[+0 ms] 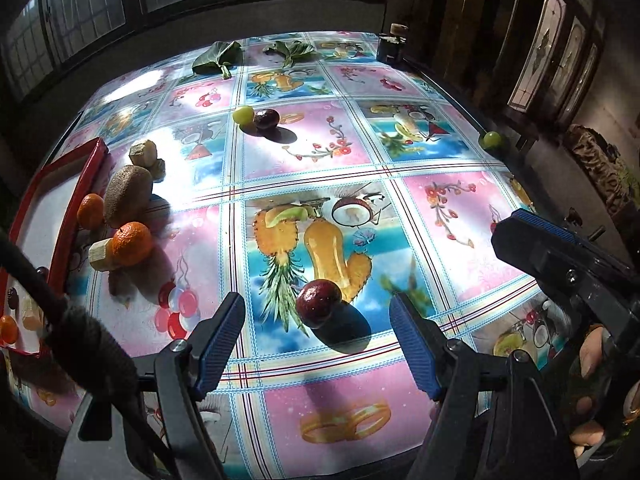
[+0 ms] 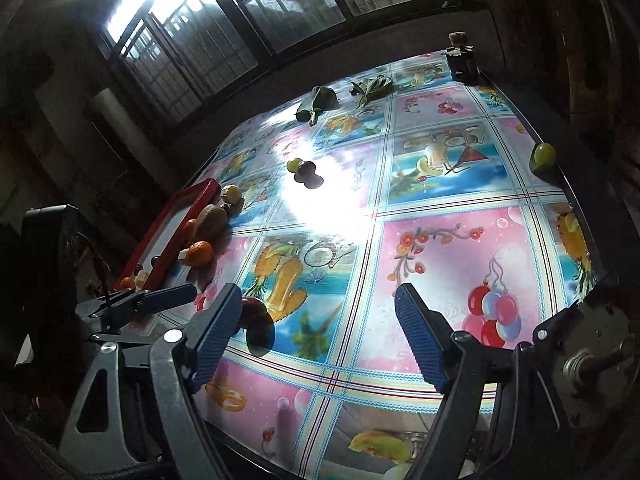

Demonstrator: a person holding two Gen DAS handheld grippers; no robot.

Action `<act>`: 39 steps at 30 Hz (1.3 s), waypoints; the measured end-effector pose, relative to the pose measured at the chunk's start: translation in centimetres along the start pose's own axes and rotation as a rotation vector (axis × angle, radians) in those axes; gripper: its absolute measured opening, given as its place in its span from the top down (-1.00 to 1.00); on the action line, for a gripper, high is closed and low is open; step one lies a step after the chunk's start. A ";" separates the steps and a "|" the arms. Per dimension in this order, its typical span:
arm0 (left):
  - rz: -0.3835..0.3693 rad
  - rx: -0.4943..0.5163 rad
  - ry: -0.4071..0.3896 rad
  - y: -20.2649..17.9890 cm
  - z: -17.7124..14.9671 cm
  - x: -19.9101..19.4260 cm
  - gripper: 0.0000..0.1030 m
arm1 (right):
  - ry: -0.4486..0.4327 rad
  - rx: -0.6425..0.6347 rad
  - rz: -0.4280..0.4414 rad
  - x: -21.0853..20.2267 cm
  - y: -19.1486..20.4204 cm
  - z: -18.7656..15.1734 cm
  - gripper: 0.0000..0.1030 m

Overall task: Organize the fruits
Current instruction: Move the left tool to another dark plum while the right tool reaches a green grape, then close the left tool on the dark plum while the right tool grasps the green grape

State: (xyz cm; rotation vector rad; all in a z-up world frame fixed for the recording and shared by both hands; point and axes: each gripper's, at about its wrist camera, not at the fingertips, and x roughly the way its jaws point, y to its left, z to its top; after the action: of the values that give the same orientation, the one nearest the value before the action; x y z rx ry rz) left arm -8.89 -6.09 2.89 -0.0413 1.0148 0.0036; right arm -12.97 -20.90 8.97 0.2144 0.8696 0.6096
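A dark red plum (image 1: 318, 303) lies on the patterned tablecloth just ahead of my left gripper (image 1: 318, 334), which is open with nothing between its fingers. The same plum (image 2: 256, 312) shows beside the left finger of my right gripper (image 2: 320, 322), also open and empty over the cloth. A red tray (image 1: 66, 216) with a few small fruits in it stands at the left edge. Beside it lie two oranges (image 1: 132, 243), a kiwi (image 1: 127, 195) and pale ginger pieces (image 1: 146, 153). Further back sit a green fruit (image 1: 244, 114) and another dark plum (image 1: 266, 119).
A green fruit (image 1: 491, 139) rests at the table's right edge. Green leaves (image 1: 218, 58) and a dark jar (image 1: 390, 46) stand at the far edge, below the windows. My right gripper (image 1: 560, 248) shows at the right of the left wrist view.
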 end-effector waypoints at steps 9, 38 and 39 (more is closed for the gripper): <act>-0.107 0.026 -0.011 1.3 0.4 0.9 -0.45 | -0.091 0.045 -0.082 -5.1 -3.4 6.7 -0.48; -0.259 0.083 0.037 1.9 1.2 3.9 -0.40 | 0.376 -0.101 -0.568 7.2 -12.0 15.2 0.57; -0.255 0.088 0.036 1.9 1.1 3.9 -0.40 | 0.369 -0.119 -0.567 7.4 -11.9 15.8 0.55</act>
State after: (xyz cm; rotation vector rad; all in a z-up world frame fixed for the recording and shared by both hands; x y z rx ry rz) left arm -5.92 -4.25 0.15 -0.0910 1.0393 -0.2753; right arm 7.69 -25.23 9.22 -0.2585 1.1846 0.1655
